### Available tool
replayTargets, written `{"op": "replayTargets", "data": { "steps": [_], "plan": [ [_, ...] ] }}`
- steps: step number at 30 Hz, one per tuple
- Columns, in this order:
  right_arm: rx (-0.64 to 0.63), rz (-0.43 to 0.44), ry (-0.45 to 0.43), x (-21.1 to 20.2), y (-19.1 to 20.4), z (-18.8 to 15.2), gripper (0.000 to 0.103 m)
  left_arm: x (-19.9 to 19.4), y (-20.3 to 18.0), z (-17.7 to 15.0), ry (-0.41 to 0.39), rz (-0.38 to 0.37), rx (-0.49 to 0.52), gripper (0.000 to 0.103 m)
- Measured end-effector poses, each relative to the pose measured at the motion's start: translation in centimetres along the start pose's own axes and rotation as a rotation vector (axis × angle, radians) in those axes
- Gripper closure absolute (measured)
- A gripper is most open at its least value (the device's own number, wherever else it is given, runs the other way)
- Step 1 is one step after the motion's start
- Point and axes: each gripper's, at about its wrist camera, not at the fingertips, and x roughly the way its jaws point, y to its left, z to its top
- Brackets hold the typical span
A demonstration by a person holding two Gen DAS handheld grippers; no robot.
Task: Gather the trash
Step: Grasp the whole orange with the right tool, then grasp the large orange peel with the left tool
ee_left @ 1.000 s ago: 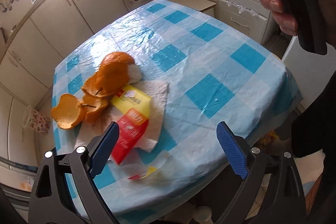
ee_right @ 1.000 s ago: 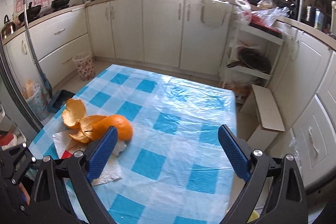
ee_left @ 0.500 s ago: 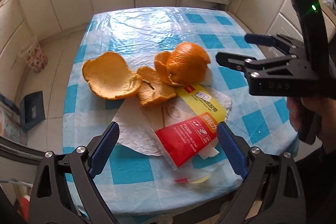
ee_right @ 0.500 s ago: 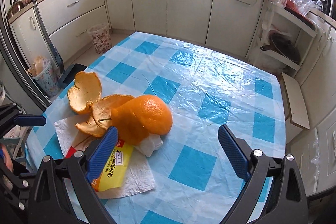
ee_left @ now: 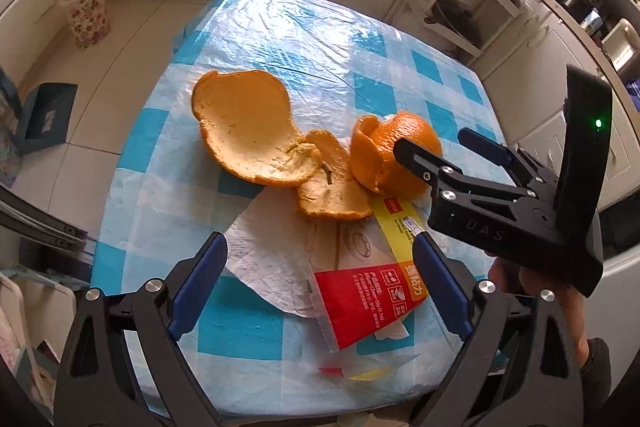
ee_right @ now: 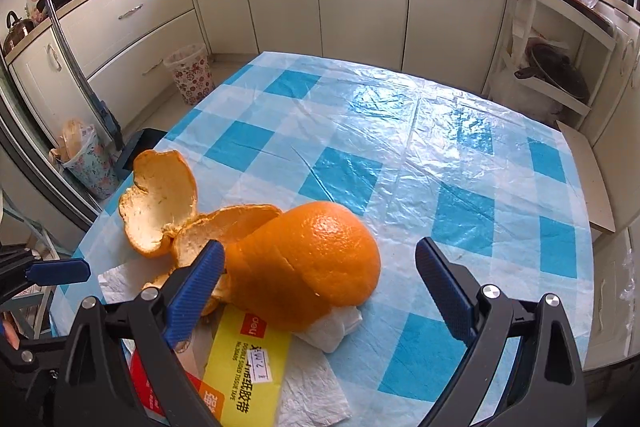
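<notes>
Trash lies on the near left part of the blue-checked table (ee_left: 304, 39): a big cupped orange peel (ee_left: 244, 123) (ee_right: 160, 203), a smaller flat peel (ee_left: 332, 187), and a domed peel (ee_left: 376, 155) (ee_right: 312, 259). A red and yellow wrapper (ee_left: 360, 299) (ee_right: 248, 359) rests on a white tissue (ee_left: 272, 251) (ee_right: 316, 383). My left gripper (ee_left: 318, 287) is open, hovering over the tissue and wrapper. My right gripper (ee_right: 320, 287) (ee_left: 434, 143) is open, its fingers either side of the domed peel, not touching it. A small torn wrapper scrap (ee_left: 352, 373) sits at the table's near edge.
A floral wastebasket (ee_left: 86, 15) (ee_right: 188, 75) stands on the floor beyond the table's far left corner. A lined bin (ee_right: 84, 155) and a dark dustpan (ee_left: 48, 115) are on the left floor. Cabinets ring the room; an open shelf rack (ee_right: 556, 67) holds a pan.
Both grippers have closed in on the trash pile. The right gripper has dropped low around the domed peel; the left one swung to face the wrapper and tissue. Both stay open.
</notes>
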Motion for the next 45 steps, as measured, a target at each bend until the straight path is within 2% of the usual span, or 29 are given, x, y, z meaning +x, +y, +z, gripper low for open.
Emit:
{"op": "replayTargets", "data": {
  "steps": [1,2,3,6,8,14,17,21,23,24,26,28,29,30,31,32,33,35,36,40,41,43,44,45],
  "plan": [
    [-0.001,0.009,0.002,0.3,0.2,0.0,0.012,0.1,0.7,0.3,-0.002,0.004,-0.028,0.013],
    [0.0,0.015,0.005,0.5,0.2,-0.1,0.023,0.2,1.4,0.5,-0.006,0.01,-0.06,0.013],
    [0.0,0.035,0.015,0.8,0.2,-0.1,0.029,0.2,2.2,0.7,-0.011,0.016,-0.096,0.013],
    [-0.006,0.059,0.009,0.7,0.0,-0.4,0.034,0.5,4.3,1.3,-0.019,0.012,-0.196,0.013],
    [0.01,0.091,0.006,0.6,-0.4,-0.5,0.045,0.9,5.1,1.6,-0.02,-0.001,-0.249,0.013],
    [0.037,0.173,0.009,0.1,-1.4,-0.9,0.055,2.9,6.1,2.8,-0.031,0.04,-0.325,0.012],
    [0.053,0.216,0.006,-0.5,-1.9,-0.9,0.056,3.5,7.1,3.3,-0.041,0.059,-0.36,0.012],
    [0.086,0.299,-0.022,-2.0,-3.2,-0.7,0.06,3.7,7.3,4.0,-0.072,0.087,-0.363,0.013],
    [0.084,0.297,-0.024,-2.6,-3.8,-0.8,0.071,3.9,7.0,4.2,-0.078,0.099,-0.352,0.018],
    [0.083,0.295,-0.018,-2.8,-4.1,-0.7,0.073,4.0,6.7,4.3,-0.081,0.116,-0.336,0.026],
    [0.065,0.261,-0.013,-3.3,-4.5,-0.9,0.076,4.4,5.9,4.5,-0.067,0.121,-0.298,0.052],
    [0.056,0.267,0.01,-3.5,-5.1,-1.1,0.075,4.8,5.4,4.4,-0.055,0.12,-0.27,0.067],
    [0.05,0.28,0.028,-3.4,-5.2,-1.2,0.069,5.0,4.9,4.5,-0.053,0.124,-0.254,0.071],
    [0.038,0.271,0.03,-3.5,-5.3,-1.4,0.061,4.8,4.7,4.4,-0.057,0.129,-0.241,0.074],
    [0.033,0.258,0.022,-3.6,-5.3,-1.5,0.038,4.7,4.5,4.4,-0.063,0.133,-0.231,0.076],
    [0.029,0.253,0.013,-3.8,-5.3,-1.5,0.029,4.3,4.2,4.5,-0.074,0.131,-0.222,0.079],
    [0.022,0.251,0.001,-3.9,-5.2,-1.6,0.028,3.9,3.8,4.6,-0.089,0.121,-0.21,0.079],
    [0.023,0.257,-0.003,-3.4,-4.9,-1.5,0.018,3.1,3.1,4.7,-0.117,0.113,-0.179,0.08],
    [0.026,0.254,0.0,-3.0,-4.7,-1.6,0.016,3.0,2.6,4.7,-0.125,0.116,-0.161,0.081],
    [0.026,0.223,0.046,-0.7,-3.9,-1.5,0.016,2.8,1.8,4.6,-0.132,0.12,-0.12,0.083],
    [0.033,0.231,0.053,-0.3,-3.7,-1.6,0.033,2.8,1.7,4.6,-0.131,0.118,-0.118,0.083],
    [0.045,0.278,0.063,0.0,-3.7,-1.5,0.051,2.8,2.0,4.6,-0.125,0.115,-0.122,0.083],
    [0.04,0.298,0.063,-0.3,-3.6,-1.4,0.058,2.9,2.2,4.6,-0.12,0.113,-0.13,0.083],
    [0.023,0.298,0.061,-0.6,-3.4,-1.3,0.059,3.0,2.5,4.5,-0.115,0.111,-0.138,0.083]
  ]
}}
